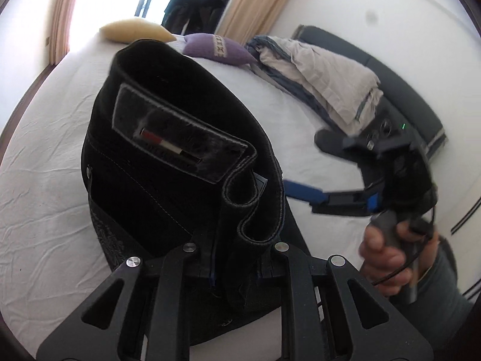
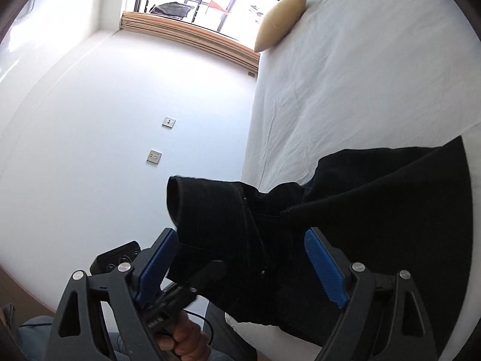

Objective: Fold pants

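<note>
White bed sheet fills both views, with a yellow pillow, a purple cushion and a rumpled beige blanket along the upper part of the left wrist frame. We see the black jeans at that frame's centre, their waistband pinched in our left gripper, whose fingers are clamped tight on the denim. Our right gripper has its blue fingers spread wide, the jeans lying between them unpressed.
</note>
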The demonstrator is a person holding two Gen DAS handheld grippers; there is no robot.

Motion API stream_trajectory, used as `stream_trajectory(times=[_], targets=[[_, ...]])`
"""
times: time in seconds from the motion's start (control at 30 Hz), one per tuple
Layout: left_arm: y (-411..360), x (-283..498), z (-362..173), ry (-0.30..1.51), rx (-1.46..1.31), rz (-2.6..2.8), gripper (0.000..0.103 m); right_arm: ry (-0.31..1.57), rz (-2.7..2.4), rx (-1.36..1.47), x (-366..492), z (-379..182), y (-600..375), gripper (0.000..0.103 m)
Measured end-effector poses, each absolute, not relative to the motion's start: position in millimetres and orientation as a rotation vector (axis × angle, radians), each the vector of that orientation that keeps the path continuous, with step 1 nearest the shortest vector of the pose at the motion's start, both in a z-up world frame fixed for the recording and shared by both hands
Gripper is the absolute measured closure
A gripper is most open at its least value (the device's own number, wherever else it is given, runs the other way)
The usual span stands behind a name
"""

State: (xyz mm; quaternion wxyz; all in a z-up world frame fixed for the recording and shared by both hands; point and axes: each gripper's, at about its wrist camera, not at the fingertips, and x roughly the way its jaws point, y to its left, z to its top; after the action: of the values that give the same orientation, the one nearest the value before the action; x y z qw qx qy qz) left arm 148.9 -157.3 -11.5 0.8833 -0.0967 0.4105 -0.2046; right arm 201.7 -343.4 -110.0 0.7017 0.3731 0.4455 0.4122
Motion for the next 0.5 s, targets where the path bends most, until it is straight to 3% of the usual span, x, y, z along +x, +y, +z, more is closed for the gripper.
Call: stream_trajectory(times=[0.37,0.4,0.5], targets=[[-241,121,-43,0.902,0.125,-0.483,0.087,1.152,0.852,0.664,200,-126,-325,0.012],[-247,117,-46,0.892,0.161,-0.483,0.087,1.164,0.833,0.639,201,-127,-323,0.014],[-258,105,-51,0.857,0.245,-0.480,0.087,1.210,0.776,0.558,208,-138,-316,0.042]])
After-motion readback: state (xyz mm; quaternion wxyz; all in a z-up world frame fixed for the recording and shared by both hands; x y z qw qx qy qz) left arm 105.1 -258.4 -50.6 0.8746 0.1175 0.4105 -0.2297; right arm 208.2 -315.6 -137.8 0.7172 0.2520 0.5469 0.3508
